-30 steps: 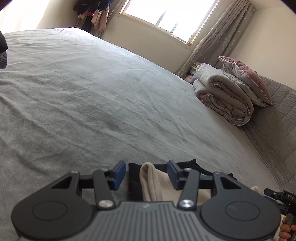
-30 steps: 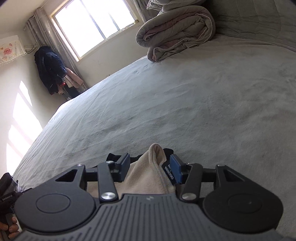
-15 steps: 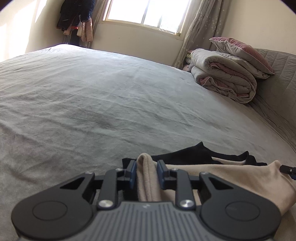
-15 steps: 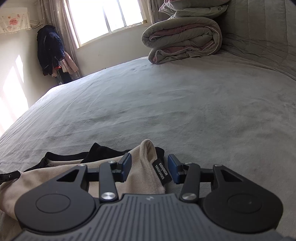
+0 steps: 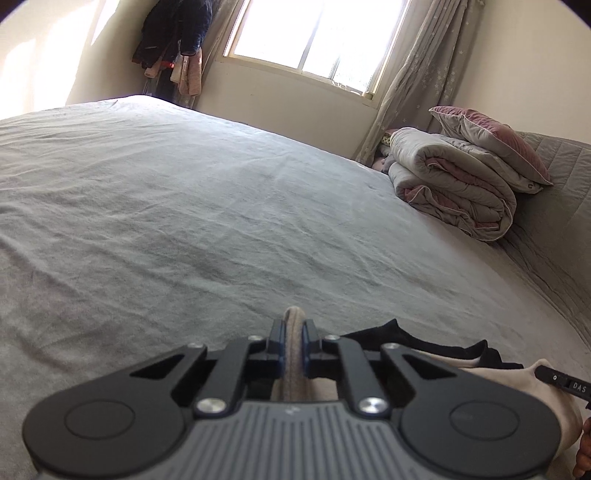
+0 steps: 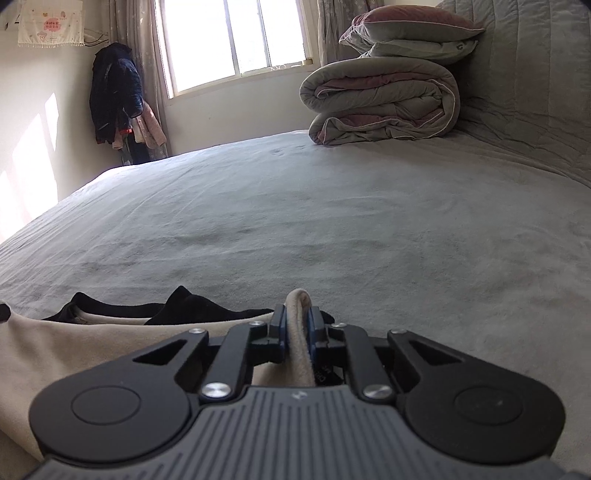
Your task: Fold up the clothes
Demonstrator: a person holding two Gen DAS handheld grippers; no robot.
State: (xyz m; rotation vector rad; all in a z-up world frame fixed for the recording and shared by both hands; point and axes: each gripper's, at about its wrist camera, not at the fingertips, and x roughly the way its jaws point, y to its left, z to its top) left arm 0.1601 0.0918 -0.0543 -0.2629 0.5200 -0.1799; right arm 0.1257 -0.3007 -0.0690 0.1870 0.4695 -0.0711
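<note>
A beige garment with black trim [image 6: 74, 347] lies at the near edge of the grey bed. My left gripper [image 5: 293, 338] is shut on a fold of its beige cloth [image 5: 293, 321]. The garment stretches off to the right in the left wrist view [image 5: 480, 373]. My right gripper [image 6: 297, 326] is shut on another fold of the same beige cloth [image 6: 299, 299], with the garment spread to the left. The black collar or hem [image 6: 192, 308] shows beyond the beige part. Both grippers sit low over the bed.
The grey bedsheet [image 5: 221, 221] spreads far ahead. A folded grey and pink quilt [image 6: 380, 103] with pillows [image 6: 410, 29] on top sits at the headboard side. Dark clothes [image 6: 114, 96] hang in the corner beside the window [image 6: 236, 37].
Both grippers have closed on folds of the beige garment; they were open around it a second ago. Both cameras have tilted up toward the window.
</note>
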